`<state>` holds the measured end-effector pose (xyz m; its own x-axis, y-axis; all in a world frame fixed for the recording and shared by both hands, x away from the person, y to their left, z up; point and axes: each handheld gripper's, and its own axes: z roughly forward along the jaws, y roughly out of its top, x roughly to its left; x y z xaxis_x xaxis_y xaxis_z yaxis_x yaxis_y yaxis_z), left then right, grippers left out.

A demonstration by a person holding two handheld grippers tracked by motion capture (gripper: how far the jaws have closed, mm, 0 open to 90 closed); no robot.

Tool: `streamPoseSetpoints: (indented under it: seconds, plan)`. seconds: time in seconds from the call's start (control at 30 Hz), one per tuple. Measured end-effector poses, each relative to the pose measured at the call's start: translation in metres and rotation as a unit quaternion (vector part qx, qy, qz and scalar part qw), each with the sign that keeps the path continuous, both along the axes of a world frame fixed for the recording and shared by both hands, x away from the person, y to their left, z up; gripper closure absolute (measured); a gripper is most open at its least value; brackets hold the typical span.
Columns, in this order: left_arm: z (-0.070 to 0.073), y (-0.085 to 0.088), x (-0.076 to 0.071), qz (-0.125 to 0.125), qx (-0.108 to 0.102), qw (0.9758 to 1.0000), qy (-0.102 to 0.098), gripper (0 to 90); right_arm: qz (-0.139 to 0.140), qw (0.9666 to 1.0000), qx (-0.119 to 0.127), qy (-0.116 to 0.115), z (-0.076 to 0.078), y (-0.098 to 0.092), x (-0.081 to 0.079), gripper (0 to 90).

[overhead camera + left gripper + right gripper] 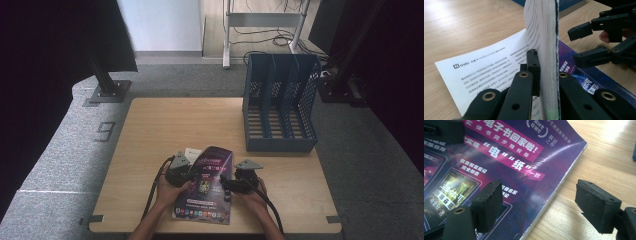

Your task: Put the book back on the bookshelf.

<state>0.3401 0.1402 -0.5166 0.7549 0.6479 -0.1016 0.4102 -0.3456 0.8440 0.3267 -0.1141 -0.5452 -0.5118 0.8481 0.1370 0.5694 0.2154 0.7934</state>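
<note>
A magazine with a purple cover [210, 200] lies at the table's near edge between my two grippers. My left gripper [186, 175] is shut on the magazine's left side. In the left gripper view its jaws [547, 80] clamp a sheaf of pages with the cover [544, 30], held up on edge above a flat white printed page [481, 72]. My right gripper [229, 183] is at the magazine's right side. In the right gripper view it [541, 205] is open, one pad over the purple cover [511, 157] and the other over bare wood, straddling the magazine's edge without pressing on it.
A dark blue file rack [280, 102] with three slots stands at the back right of the wooden table [175, 120]. A black stand foot [107, 90] sits on the grey carpet beyond the table's left corner. My right gripper [580, 45] shows open beyond the raised pages.
</note>
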Motion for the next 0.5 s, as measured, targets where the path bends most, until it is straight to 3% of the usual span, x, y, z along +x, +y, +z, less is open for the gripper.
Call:
streamPoseSetpoints:
  seconds: [0.2, 0.5]
  plan:
    - [0.006, 0.003, -0.003, -0.002, -0.012, 0.9999, -0.009, 88.6, 0.002, 1.0000, 0.002, -0.001, 0.000, -0.001, 0.000, 22.0]
    - [0.012, 0.002, -0.007, -0.007, -0.010, 0.9996, -0.026, 88.6, 0.004, 0.9999, 0.014, -0.001, 0.001, -0.002, 0.000, 21.7]
